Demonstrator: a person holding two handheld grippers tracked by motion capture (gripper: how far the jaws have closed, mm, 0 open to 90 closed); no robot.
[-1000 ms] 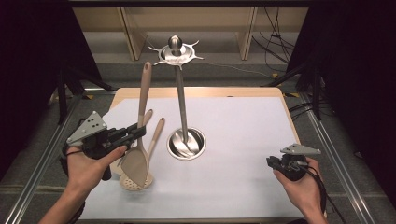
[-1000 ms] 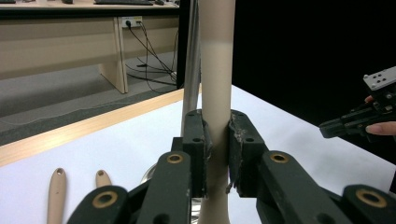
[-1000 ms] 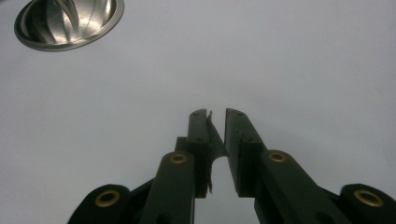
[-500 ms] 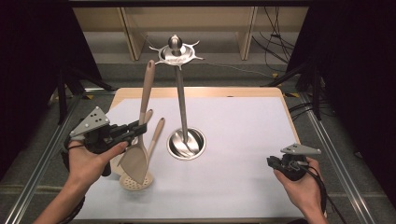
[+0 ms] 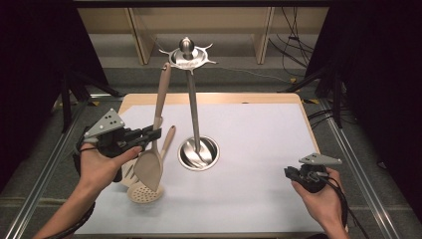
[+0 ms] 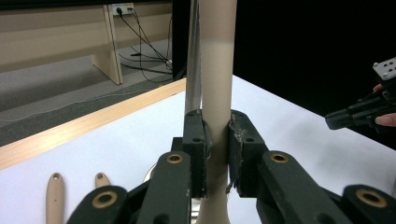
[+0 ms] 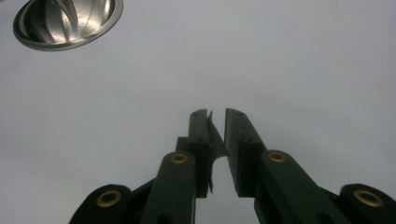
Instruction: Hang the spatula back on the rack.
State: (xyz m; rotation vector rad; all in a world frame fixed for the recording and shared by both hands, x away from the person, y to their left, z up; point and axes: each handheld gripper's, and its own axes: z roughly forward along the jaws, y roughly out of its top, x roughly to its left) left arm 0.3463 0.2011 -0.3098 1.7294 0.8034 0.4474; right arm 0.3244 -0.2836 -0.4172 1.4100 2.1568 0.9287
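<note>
My left gripper (image 5: 155, 133) (image 6: 216, 123) is shut on the handle of a beige spatula (image 5: 149, 167) (image 6: 217, 70). It holds the spatula upright above the table, blade down. The handle's top end reaches up beside the crown of hooks on a steel utensil stand (image 5: 191, 99) (image 6: 192, 60). The stand's round base (image 7: 67, 21) rests mid-table. My right gripper (image 5: 288, 173) (image 7: 215, 113) sits low at the front right, jaws nearly together with nothing between them. It also shows far right in the left gripper view (image 6: 359, 114).
A beige slotted spoon (image 5: 144, 194) lies on the white mat (image 5: 249, 129) under the held spatula. A second beige utensil is partly hidden beside it. Two handle ends (image 6: 54, 186) show on the mat. Dark stands flank the table.
The spatula in my left gripper has shifted slightly right, its handle top nearer the stand's crown. The right gripper has stayed put.
</note>
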